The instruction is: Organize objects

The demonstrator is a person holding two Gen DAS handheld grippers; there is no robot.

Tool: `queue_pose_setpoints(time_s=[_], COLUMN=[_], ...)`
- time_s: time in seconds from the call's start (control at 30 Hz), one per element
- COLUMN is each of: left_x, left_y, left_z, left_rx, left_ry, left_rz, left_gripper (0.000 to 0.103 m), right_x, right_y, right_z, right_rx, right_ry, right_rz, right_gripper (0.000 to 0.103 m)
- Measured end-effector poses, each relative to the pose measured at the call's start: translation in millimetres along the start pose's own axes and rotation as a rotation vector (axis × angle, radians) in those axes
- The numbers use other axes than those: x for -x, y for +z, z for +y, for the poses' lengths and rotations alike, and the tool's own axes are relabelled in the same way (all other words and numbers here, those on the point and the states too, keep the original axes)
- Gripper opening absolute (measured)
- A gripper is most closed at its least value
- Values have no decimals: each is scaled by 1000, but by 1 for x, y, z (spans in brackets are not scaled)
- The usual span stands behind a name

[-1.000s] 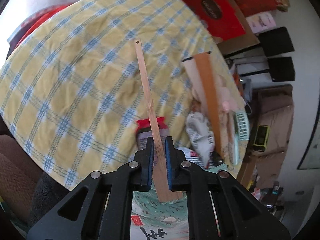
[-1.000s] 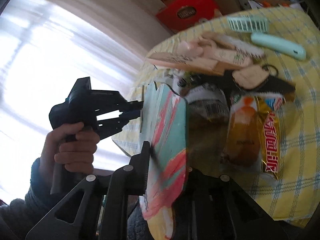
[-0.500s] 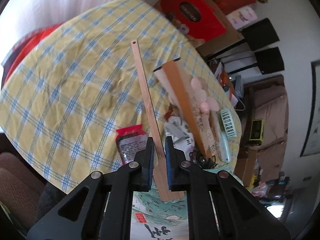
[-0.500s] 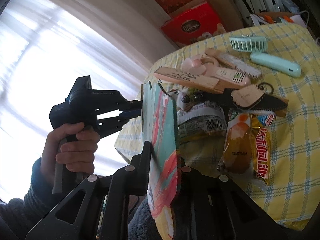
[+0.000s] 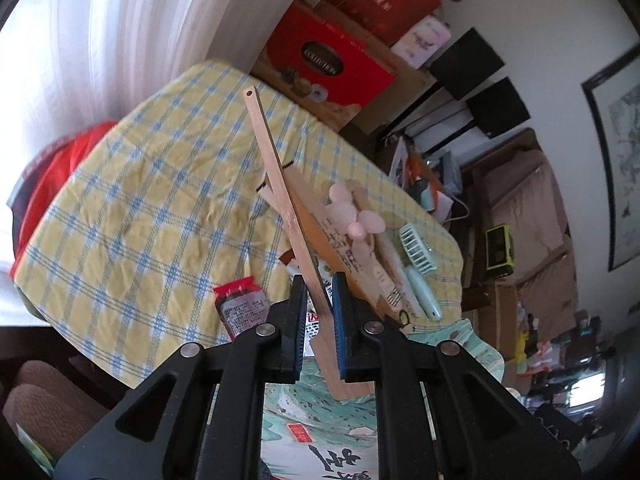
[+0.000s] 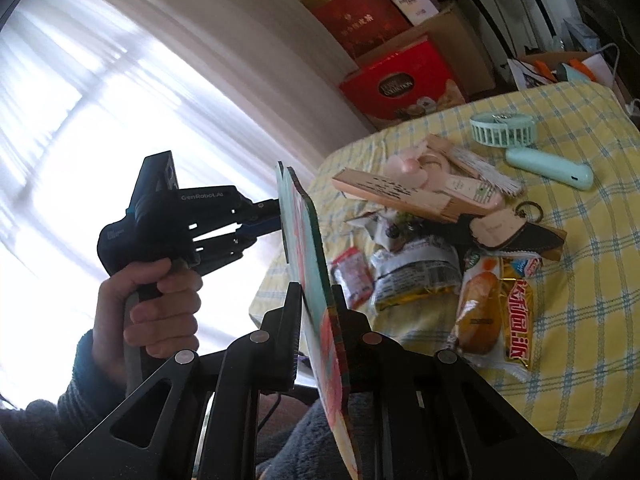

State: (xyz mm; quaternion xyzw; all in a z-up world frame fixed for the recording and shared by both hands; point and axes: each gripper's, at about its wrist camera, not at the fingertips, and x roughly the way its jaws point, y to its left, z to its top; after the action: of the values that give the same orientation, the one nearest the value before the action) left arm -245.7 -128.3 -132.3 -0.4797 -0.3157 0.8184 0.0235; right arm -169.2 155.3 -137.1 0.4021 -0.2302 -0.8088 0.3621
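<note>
the left gripper [image 5: 317, 322] is clamped narrowly on a thin wooden stick [image 5: 280, 200], and the right gripper [image 6: 318, 334] is pinched on a flat painted fan [image 6: 308, 248] (possibly a board). both have been lifted higher off the checked tablecloth [image 5: 132, 208] than a second ago, so placement is judged still ahead. the snack packets [image 6: 492, 304] are left piled.

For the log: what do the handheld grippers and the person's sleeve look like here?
Both grippers are matte black with angular strut frames, silver rivets and blue pads inside the jaws. The left gripper has a pistol-style handle, a boxy top module and white "GenRobot.AI" lettering. The sleeve is dark ribbed knit, with a blue-grey cuff.
</note>
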Motion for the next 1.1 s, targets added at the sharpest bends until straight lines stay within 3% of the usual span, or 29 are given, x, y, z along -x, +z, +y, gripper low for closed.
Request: queue_pose_setpoints(time_s=[0.6,0.77,0.97,1.1], left_x=[99,131,160,181], left_y=[-15,-32,-51,-64], left_z=[-41,-53,-58,-70], left_rx=[-179,-230,-252,-299], left_ry=[-106,-130,-207,-209], left_rz=[-182,-277,-315,-357], left_gripper=[14,14,14,15], right_x=[58,74,103,119], right_y=[-4,-10,-26,-36], right_z=[91,116,142,153], right_rx=[195,239,319,347], right_ry=[-86,-117,-145,-142], right_rz=[-115,-133,-167,-199], right_gripper=[12,12,10,10])
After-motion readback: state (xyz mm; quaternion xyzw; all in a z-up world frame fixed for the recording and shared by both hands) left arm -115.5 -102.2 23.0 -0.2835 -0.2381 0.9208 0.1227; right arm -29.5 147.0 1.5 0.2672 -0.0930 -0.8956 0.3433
